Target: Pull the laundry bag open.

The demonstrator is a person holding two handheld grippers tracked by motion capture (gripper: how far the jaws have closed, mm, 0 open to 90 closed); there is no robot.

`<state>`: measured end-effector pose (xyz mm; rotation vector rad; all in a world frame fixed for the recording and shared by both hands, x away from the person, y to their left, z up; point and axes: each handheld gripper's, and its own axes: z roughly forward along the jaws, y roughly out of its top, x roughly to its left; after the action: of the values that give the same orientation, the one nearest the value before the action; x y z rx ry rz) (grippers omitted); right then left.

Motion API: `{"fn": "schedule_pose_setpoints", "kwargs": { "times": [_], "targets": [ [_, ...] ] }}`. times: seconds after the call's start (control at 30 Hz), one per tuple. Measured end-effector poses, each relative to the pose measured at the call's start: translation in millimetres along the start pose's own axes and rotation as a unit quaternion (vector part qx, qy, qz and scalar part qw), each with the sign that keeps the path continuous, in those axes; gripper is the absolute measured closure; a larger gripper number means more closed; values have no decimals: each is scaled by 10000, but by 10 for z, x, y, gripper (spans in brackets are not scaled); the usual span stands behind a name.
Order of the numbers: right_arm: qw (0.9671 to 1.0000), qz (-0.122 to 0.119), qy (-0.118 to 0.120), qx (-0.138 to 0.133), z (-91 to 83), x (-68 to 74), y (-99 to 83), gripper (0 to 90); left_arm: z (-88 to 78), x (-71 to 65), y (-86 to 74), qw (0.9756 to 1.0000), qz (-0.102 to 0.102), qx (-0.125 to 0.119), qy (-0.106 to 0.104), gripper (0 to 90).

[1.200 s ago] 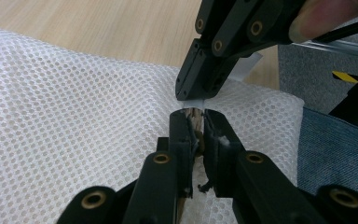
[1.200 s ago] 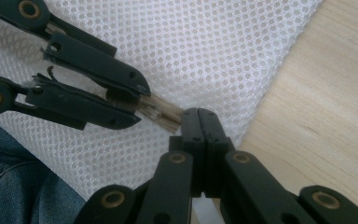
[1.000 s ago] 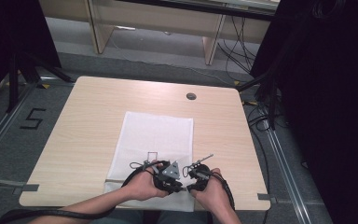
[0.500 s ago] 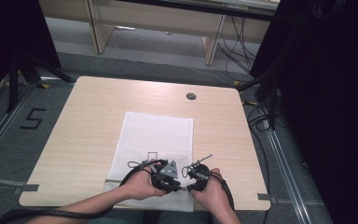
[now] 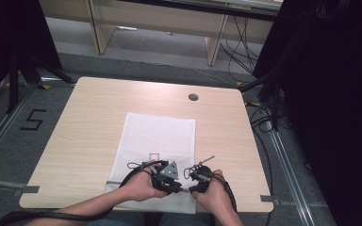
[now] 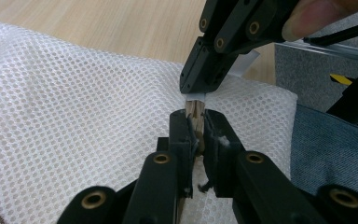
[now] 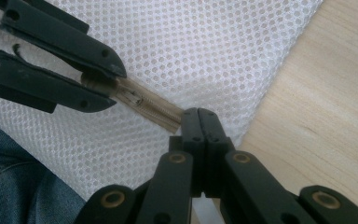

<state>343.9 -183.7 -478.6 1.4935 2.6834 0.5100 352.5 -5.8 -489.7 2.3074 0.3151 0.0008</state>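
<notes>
- A white mesh bag [image 5: 156,141] lies flat on the wooden table [image 5: 85,122], running from the middle toward the near edge at 6 o'clock, where it overhangs slightly.
- A beige zipper [image 7: 154,109] runs along the bag's near edge; in the right gripper view it stretches from 10 o'clock to the centre.
- The left gripper [image 6: 196,126] is clamped on the zipper's end, jaws closed tight on the beige tape; in the high view it sits at the bag's near edge [image 5: 169,181].
- The right gripper [image 7: 199,116] is pinched on the zipper strip just beside the left one, jaws pressed together; in the high view it sits at 3 o'clock of the left gripper [image 5: 193,181].
- A round dark grommet [image 5: 193,97] sits in the table at 1 o'clock from the bag.
- Blue denim [image 6: 331,144] shows below the table edge.
</notes>
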Motion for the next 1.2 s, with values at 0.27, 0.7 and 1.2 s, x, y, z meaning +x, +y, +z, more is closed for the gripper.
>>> {"fn": "schedule_pose_setpoints", "kwargs": {
  "times": [0.27, 0.7, 1.2],
  "targets": [
    [10000, -2, -3, -3, 0, 0, -1, 900, -1, -1, -7, 10000, -24, -15, -4, 818],
    [10000, 0, -34, 14, 0, 12, 2, 900, -34, 14, -25, 10000, 59, -38, 6, 818],
    [10000, -13, -24, 13, -2, 11, 0, 900, -96, 30, -57, 10000, 42, -50, -12, 818]
  ]
}}
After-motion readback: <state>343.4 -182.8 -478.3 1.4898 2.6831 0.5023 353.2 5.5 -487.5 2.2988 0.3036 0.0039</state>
